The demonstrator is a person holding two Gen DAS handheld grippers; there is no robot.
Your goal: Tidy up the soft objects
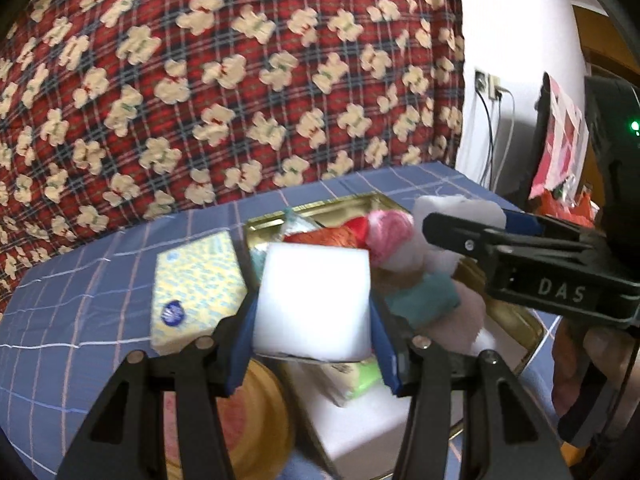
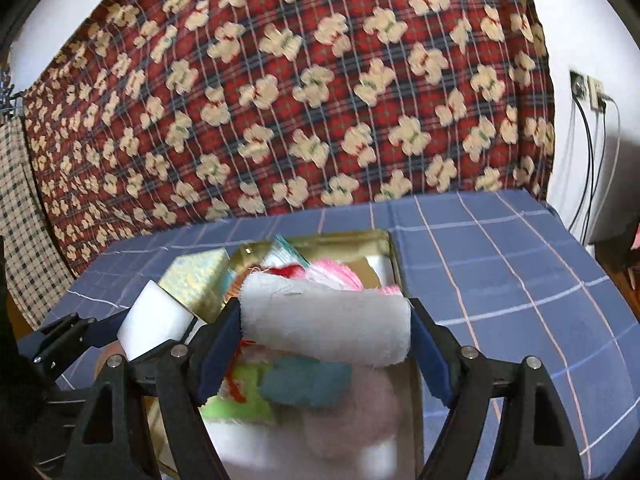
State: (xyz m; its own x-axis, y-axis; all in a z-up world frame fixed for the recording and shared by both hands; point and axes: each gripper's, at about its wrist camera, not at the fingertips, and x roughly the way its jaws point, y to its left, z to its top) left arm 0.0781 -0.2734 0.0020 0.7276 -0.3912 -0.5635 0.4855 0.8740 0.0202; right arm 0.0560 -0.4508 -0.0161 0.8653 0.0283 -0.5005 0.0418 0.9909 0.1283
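Note:
My left gripper (image 1: 314,308) is shut on a white foam block (image 1: 314,300), held above the near left end of a gold tin (image 1: 356,200). My right gripper (image 2: 326,332) is shut on a white rolled cloth (image 2: 326,322) over the same tin (image 2: 390,248). In the left wrist view the right gripper (image 1: 460,220) reaches in from the right with the cloth (image 1: 456,208). In the right wrist view the left gripper's foam block (image 2: 154,322) shows at the left. The tin holds a teal cloth (image 1: 424,296), pink (image 2: 340,274) and orange-red (image 1: 328,238) pieces and a green piece (image 2: 236,404).
A yellow-and-blue patterned box (image 1: 196,292) lies left of the tin on the blue checked cloth (image 2: 500,280). A round gold lid (image 1: 256,420) lies under my left gripper. A red plaid bear-print cushion (image 1: 240,80) stands behind. Wall sockets and cables (image 2: 592,92) are at the right.

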